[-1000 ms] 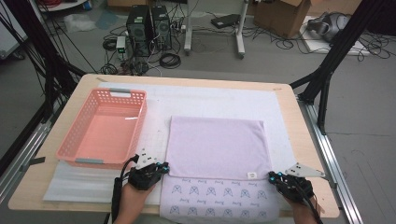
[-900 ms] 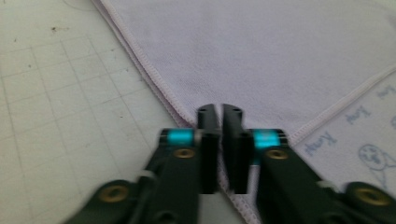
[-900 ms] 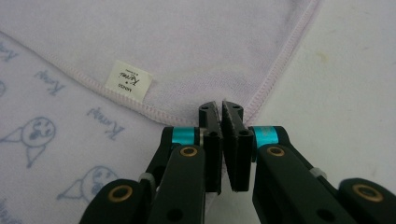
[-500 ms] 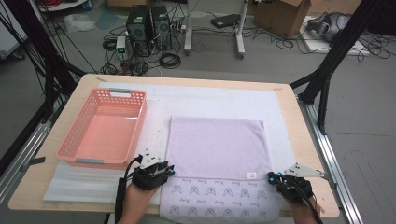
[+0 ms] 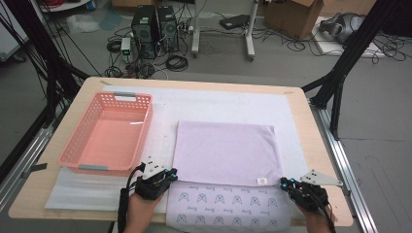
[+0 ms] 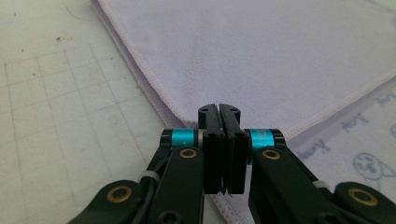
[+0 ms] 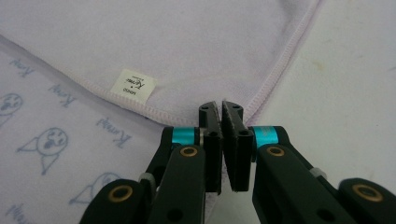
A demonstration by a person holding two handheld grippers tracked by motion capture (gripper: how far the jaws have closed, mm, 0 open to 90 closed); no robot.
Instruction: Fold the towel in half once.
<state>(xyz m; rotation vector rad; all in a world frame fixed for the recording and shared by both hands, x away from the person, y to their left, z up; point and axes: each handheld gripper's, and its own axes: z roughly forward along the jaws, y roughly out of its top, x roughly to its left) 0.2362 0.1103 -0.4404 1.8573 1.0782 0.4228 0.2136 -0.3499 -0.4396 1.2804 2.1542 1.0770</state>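
A: How is the towel (image 5: 225, 152) seen?
B: Pale lilac, folded once, a printed underside strip left showing nearest the person, a white label (image 7: 134, 85) by the right corner. It's laid flat mid-bench, beside the pink basket (image 5: 108, 131).
A: Fingers?
B: Left gripper (image 6: 218, 110) clenched on the near-left fold corner after a brief opening; right gripper (image 7: 220, 108) clamped on the near-right corner.

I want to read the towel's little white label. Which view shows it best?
The right gripper view: the label sits close and large on the lilac towel, its print nearly legible. The high view shows a tiny white patch; the left gripper view shows towel without it.
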